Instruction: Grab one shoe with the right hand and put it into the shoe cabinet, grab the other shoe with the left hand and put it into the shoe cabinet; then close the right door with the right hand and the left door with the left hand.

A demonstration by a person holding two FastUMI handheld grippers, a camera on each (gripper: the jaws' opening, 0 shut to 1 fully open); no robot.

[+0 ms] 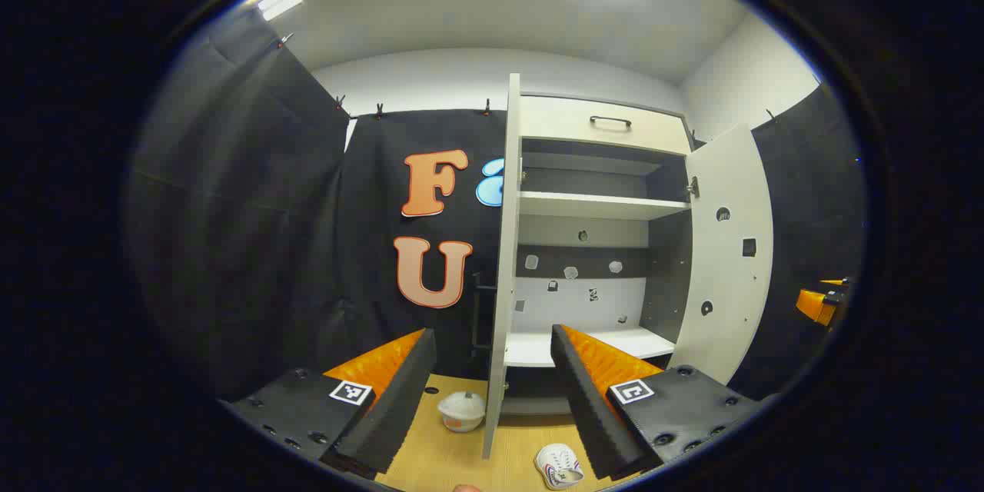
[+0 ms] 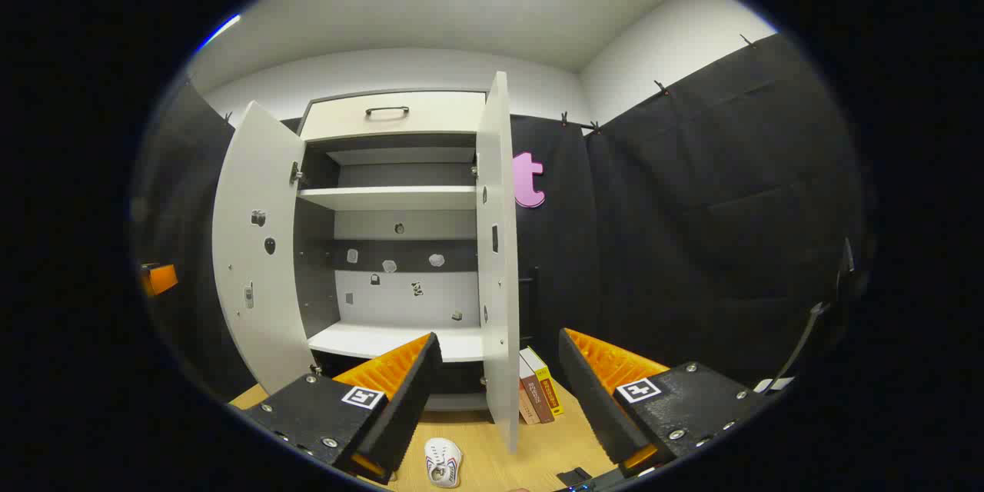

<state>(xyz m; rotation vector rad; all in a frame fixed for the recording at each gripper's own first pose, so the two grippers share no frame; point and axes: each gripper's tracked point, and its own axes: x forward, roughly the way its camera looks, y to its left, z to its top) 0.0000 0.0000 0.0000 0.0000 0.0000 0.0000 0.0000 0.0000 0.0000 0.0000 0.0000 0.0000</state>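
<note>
On the wooden floor (image 1: 453,461) in front of the open cabinet (image 1: 592,277), two white shoes lie untouched: in the left gripper view one shoe (image 1: 559,467) lies toe-out near the right finger, and a second shoe (image 1: 461,410) sits farther off, left of the left door (image 1: 503,261). In the right gripper view a shoe (image 2: 442,462) lies low between the fingers, nearer the left one. Both doors stand wide; right door (image 1: 726,254) swung out. Lower shelf (image 1: 584,344) bare, so no shoe stowed yet. Left gripper (image 1: 492,377): jaws wide apart, nothing held. Right gripper (image 2: 500,380): jaws wide apart, nothing held. Step in hand, as judged: right gripper takes the first shoe. To do it well, drop the right gripper low, centre the shoe between the fingers, close across its narrow width near the heel, then lift clear of the door edge (image 2: 503,284) before moving in to the shelf. Books (image 2: 538,396) stand right of that door; keep off them.
</note>
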